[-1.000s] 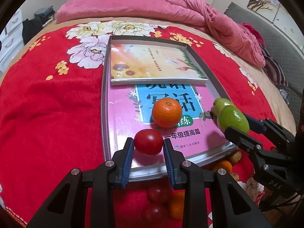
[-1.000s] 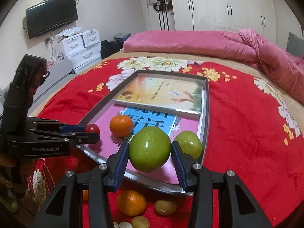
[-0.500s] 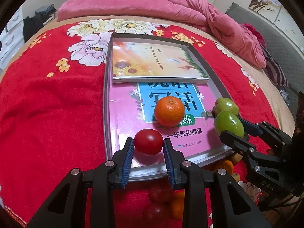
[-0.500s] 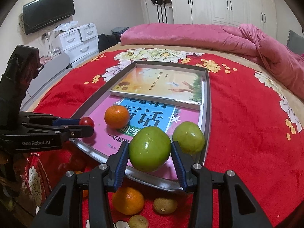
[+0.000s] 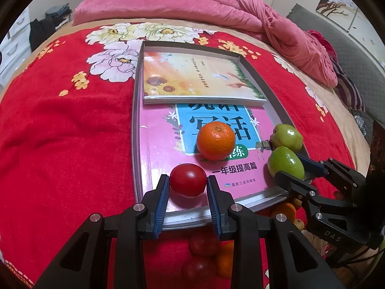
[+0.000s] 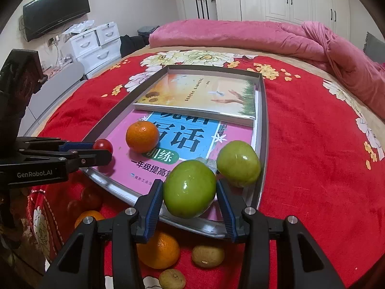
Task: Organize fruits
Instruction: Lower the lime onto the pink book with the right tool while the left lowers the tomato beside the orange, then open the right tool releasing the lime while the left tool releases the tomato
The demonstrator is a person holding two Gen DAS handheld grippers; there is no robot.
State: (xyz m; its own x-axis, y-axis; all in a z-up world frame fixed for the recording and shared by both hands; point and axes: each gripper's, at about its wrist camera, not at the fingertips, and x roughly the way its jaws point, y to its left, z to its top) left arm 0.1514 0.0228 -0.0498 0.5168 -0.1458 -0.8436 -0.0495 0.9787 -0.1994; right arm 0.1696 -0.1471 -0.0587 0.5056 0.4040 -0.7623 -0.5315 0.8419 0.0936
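Both hand-held grippers clench fruit over the near end of the tray on the bed.

The left hand-held gripper (image 5: pixel 188 184) is narrowly set, its blue pads pressing both sides of a red tomato (image 5: pixel 188 180) above the tray's (image 5: pixel 135 130) near left corner. The right hand-held gripper (image 6: pixel 190 192) stands wider, grasping a green apple (image 6: pixel 189 188) at the near right corner. A second green apple (image 6: pixel 238 163) lies just beside it at 1 o'clock, against the tray's right rim. An orange (image 5: pixel 215 140) rests on the pink book (image 5: pixel 158 154) at 1 o'clock from the tomato, apart from it. A sunflower book (image 5: pixel 195 77) fills the tray's far end. More fruit lies on the red bedspread (image 5: pixel 60 132) below the grippers: a loose orange (image 6: pixel 160 250), two small brown fruits (image 6: pixel 208 256) and darker tomatoes (image 5: pixel 203 245).
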